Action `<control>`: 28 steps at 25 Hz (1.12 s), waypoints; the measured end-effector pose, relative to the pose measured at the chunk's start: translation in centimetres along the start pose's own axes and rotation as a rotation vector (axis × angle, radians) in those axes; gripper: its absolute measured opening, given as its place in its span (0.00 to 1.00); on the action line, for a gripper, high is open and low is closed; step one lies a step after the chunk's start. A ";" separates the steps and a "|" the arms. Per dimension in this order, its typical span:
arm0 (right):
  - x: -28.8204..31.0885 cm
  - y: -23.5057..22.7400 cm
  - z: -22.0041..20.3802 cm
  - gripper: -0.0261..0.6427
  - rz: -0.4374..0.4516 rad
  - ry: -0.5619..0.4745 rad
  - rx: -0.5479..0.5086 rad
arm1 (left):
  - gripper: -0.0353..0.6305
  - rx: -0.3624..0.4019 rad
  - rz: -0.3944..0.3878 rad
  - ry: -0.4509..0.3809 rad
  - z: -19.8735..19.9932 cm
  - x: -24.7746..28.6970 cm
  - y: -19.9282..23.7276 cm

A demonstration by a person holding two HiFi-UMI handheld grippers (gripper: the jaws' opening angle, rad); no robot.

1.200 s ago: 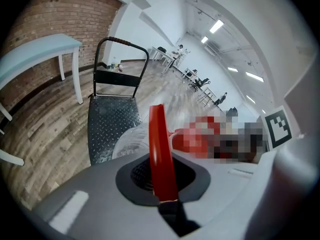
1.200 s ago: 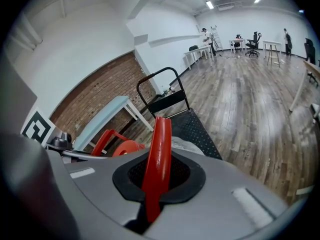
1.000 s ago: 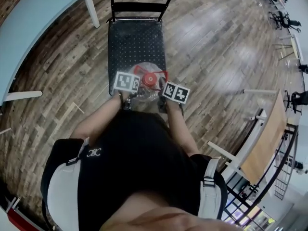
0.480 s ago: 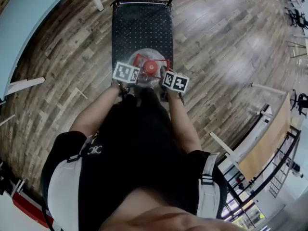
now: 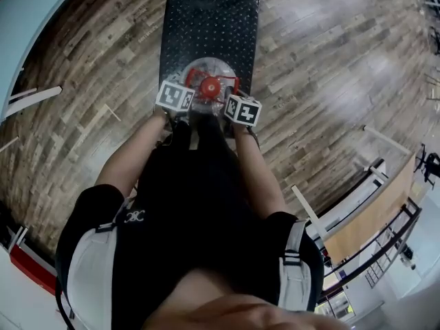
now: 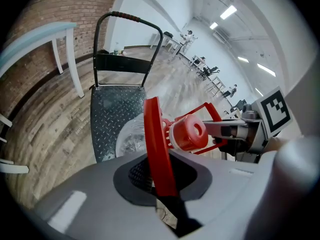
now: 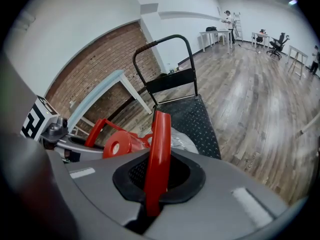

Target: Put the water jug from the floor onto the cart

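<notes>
Placing step: water jug (image 5: pixel 198 71) sits upper centre, over the near end of the cart (image 5: pixel 206 19) deck; touching or just above, can't tell. Left gripper (image 6: pixel 160 181) and right gripper (image 7: pixel 157 179) each clamp the thin red handle (image 6: pixel 154 134). Next: settle it, then let go. Clear rounded plastic, red cap (image 6: pixel 189 132), black studded metal deck.

Head view looks steeply down, both gripper views sit close; all three share cart (image 5: pixel 206 26)
</notes>
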State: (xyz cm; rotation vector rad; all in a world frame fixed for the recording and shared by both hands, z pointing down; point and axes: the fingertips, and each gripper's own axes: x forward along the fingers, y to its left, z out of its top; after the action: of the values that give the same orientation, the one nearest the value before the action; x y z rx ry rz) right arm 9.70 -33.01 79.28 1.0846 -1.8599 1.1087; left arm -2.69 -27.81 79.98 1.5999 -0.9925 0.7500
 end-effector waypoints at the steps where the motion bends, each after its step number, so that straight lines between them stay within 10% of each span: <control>1: 0.5 -0.1 0.1 0.07 0.001 0.008 -0.014 | 0.12 -0.009 0.005 0.004 0.0 0.3 0.2; 28: 4.0 -2.0 -2.0 0.07 -0.040 0.075 -0.112 | 0.15 -0.080 0.070 0.078 -3.2 4.7 2.1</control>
State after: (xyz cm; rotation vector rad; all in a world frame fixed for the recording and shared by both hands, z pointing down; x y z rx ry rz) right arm 10.16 -32.95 84.17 0.9984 -1.8115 0.9969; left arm -2.32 -25.91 85.70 1.4629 -1.0134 0.8046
